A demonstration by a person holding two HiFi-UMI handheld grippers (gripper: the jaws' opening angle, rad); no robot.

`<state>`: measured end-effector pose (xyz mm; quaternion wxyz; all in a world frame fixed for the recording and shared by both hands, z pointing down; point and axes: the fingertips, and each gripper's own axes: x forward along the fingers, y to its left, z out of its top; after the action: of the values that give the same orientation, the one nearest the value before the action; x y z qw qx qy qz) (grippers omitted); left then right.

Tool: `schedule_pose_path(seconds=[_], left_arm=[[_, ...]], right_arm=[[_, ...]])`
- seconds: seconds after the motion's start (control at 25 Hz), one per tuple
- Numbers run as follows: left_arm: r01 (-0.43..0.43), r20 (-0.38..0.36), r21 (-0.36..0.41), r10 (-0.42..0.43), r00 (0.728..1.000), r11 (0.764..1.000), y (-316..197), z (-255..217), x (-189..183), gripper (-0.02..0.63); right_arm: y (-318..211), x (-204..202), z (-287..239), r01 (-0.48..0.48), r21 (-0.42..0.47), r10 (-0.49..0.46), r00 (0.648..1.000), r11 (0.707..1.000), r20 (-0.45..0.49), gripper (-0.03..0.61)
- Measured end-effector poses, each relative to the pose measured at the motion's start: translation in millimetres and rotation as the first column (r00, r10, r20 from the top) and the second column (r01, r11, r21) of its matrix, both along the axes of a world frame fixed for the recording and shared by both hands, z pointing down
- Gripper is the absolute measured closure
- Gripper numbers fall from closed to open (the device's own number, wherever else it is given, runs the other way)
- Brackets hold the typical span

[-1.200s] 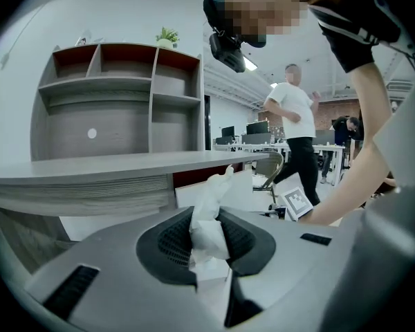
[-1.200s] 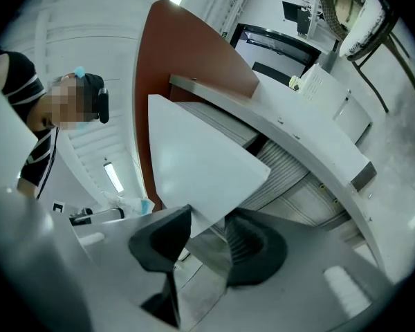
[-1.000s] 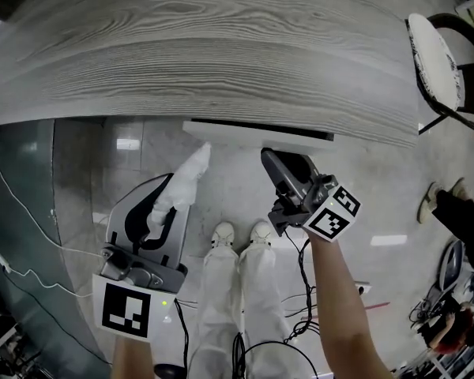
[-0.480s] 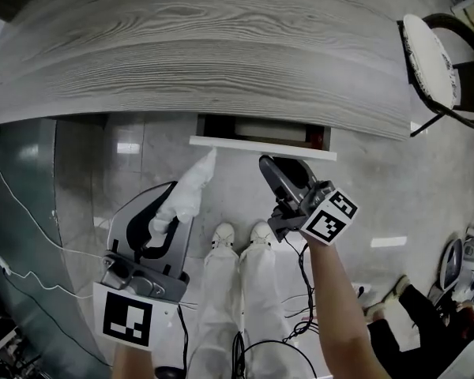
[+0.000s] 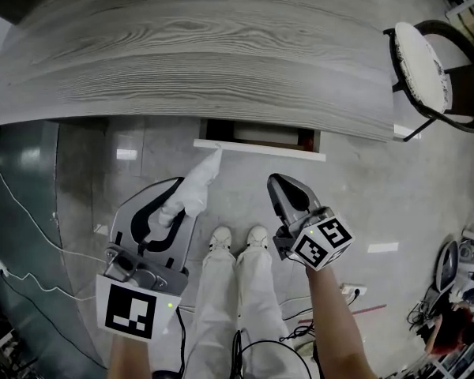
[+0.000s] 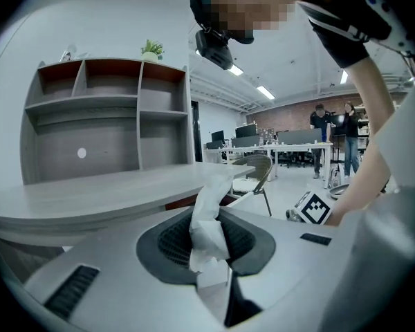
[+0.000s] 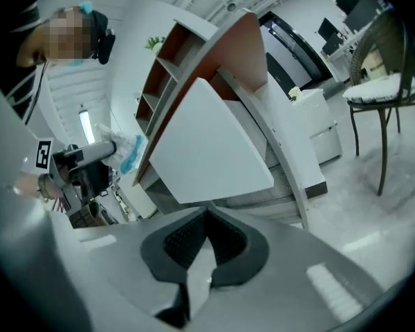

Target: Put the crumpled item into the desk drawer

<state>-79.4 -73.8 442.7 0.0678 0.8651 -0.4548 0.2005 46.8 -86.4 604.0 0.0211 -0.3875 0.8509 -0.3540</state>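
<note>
Pinching a crumpled white paper tissue (image 6: 206,209) between the pads of the left gripper (image 6: 211,251), jaws part-way closed and pressed on the lower end of the wad, with most of it sticking out past the tips. Held that way, most likely, so as to let the paper reach over the drawer's front ahead of the gripper body and fall free on release. Pointing the tissue up and forward toward the shallow white-fronted drawer (image 5: 257,144), near its left end but apart from it, not yet over the opening. Standing partly open under the edge of the long grey wood-grain desk (image 5: 205,54), showing a dark slot of interior just wide enough, by the look of it, to take the wad. Off to the right and well back from the drawer front, the right gripper (image 5: 278,186) with jaws pressed together on nothing, touching neither drawer nor desk; parked there, presumably, to leave the approach free for the left side while staying near enough for pushing the front shut. Below both, white trousers and white shoes (image 5: 238,237) of the person on the pale glossy floor. Further right, a round-seated chair with a dark frame (image 5: 423,58), clear of the work.
</note>
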Motion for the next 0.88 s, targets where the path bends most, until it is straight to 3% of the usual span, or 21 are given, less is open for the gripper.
schedule_pose_path(seconds=[0.44,0.64,0.76,0.88], left_arm=[[-0.178,0.178,0.109,0.157,0.971,0.978,-23.7,-24.7,33.7,0.546],[-0.238,0.242,0.103,0.208,0.948,0.966,-34.7,-20.4,48.1,0.546],[-0.273,0.295,0.095,0.235,0.926,0.957,-38.2,-15.1,53.3,0.546],[-0.318,0.381,0.092,0.261,0.887,0.944,-41.3,-9.1,57.4,0.546]], right_arm=[[22.1,11.2,-85.5,0.051,0.096,-0.039,0.992,0.994,-0.122,0.569],[25.6,20.7,-107.3,0.044,0.108,-0.029,0.990,0.993,-0.141,0.569],[25.7,24.1,-115.7,0.033,0.111,-0.018,0.990,0.993,-0.141,0.569],[26.5,25.7,-120.6,0.028,0.114,-0.012,0.991,0.993,-0.135,0.569]])
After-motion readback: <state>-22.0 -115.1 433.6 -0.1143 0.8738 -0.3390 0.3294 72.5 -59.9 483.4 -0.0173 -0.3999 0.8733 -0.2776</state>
